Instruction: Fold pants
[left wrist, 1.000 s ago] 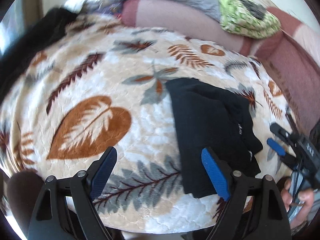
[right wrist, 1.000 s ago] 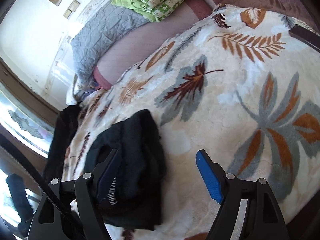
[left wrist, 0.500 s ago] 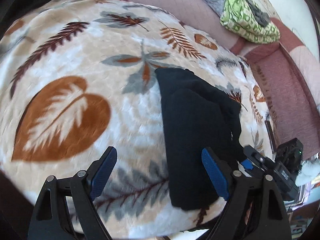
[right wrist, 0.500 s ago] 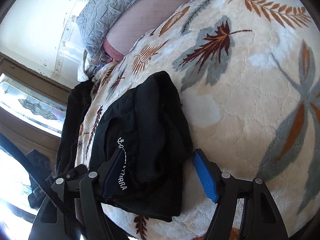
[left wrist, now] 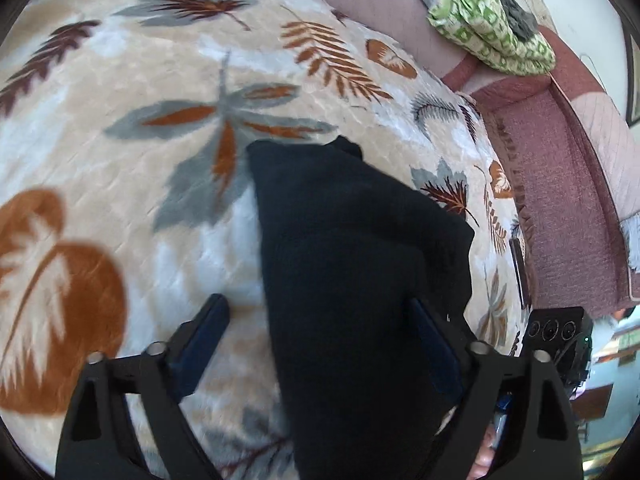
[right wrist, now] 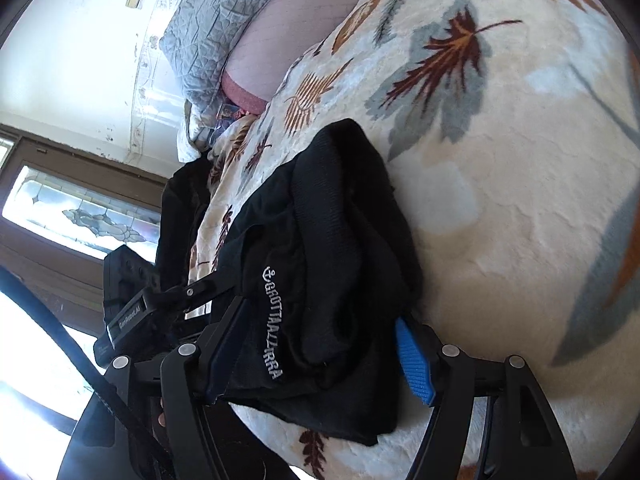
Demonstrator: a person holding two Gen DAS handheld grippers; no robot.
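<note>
Left gripper (left wrist: 316, 344): jaws wide and opening. The near end of the black pants (left wrist: 352, 264) runs between the fingers, but the left finger (left wrist: 204, 336) stands clear over the blanket (left wrist: 100, 168). The right finger (left wrist: 432, 344) lies against the dark cloth; pressing or not, cannot tell. No pinch seen.

Right gripper (right wrist: 320, 344): jaws wide apart, straddling the near edge of the pants (right wrist: 328, 240). The blue pad of the right finger (right wrist: 414, 364) sits at the pants' right edge; the left finger (right wrist: 228, 344) is at the left edge, near the white lettering (right wrist: 272, 324). The bundle fills the gap, but the cloth does not look squeezed, so read as not gripping.

Pants: folded into a thick, long bundle, lying on the leaf-patterned blanket at the near edge of the bed, long axis running away from both grippers. Layers are uneven; a fold ridge runs along the top in the right wrist view.

Surroundings: a pink sheet (left wrist: 568, 184) at the right and far side, a green patterned cloth (left wrist: 492, 24) and a grey pillow (right wrist: 216, 20) at the far end. Another black garment (right wrist: 180, 216) hangs at the blanket's left edge. A window (right wrist: 76, 216) shows to the left. In the left wrist view, the right gripper's camera housing (left wrist: 554, 328) appears at lower right.
</note>
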